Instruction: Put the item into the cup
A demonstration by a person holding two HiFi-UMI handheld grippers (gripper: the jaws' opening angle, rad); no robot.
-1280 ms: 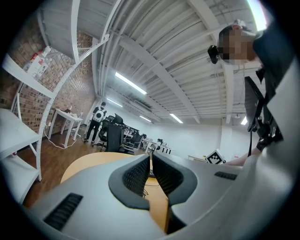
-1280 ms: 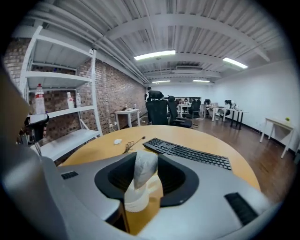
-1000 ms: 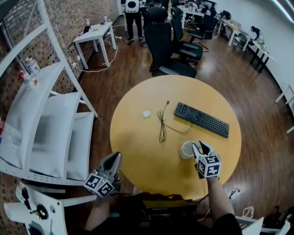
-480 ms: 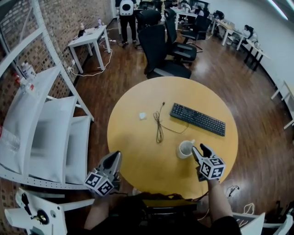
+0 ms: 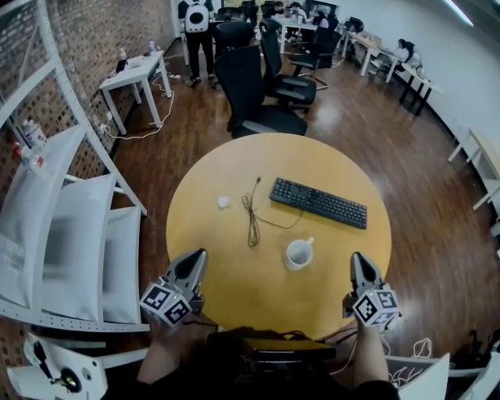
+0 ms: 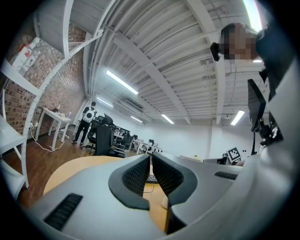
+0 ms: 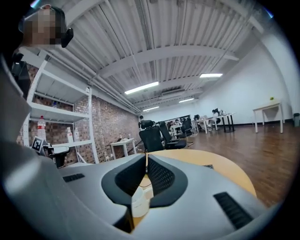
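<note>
A white cup [image 5: 298, 255] stands upright on the round yellow table [image 5: 328, 164], handle pointing far-right; I cannot tell what is inside it. A small white item [image 5: 224, 202] lies on the table to the far left of the cup. My right gripper [image 5: 358, 258] hangs over the table's near-right edge, well clear of the cup, its jaws closing with nothing between them. In the right gripper view its tips [image 7: 146, 158] meet, with the cup [image 7: 139, 199] low beyond them. My left gripper [image 5: 198, 259] is shut and holds nothing at the near-left edge; its tips [image 6: 150, 157] touch.
A black keyboard [image 5: 319, 203] lies across the far half of the table, its cable [image 5: 252, 219] looping to the left. Black office chairs [image 5: 251, 94] stand beyond the table. White shelving [image 5: 78, 234] is at the left. A person [image 5: 197, 23] stands far off.
My right gripper has pulled back from the cup to the near-right table edge and its jaws have come together. The left gripper has stayed put. The head view has shifted slightly.
</note>
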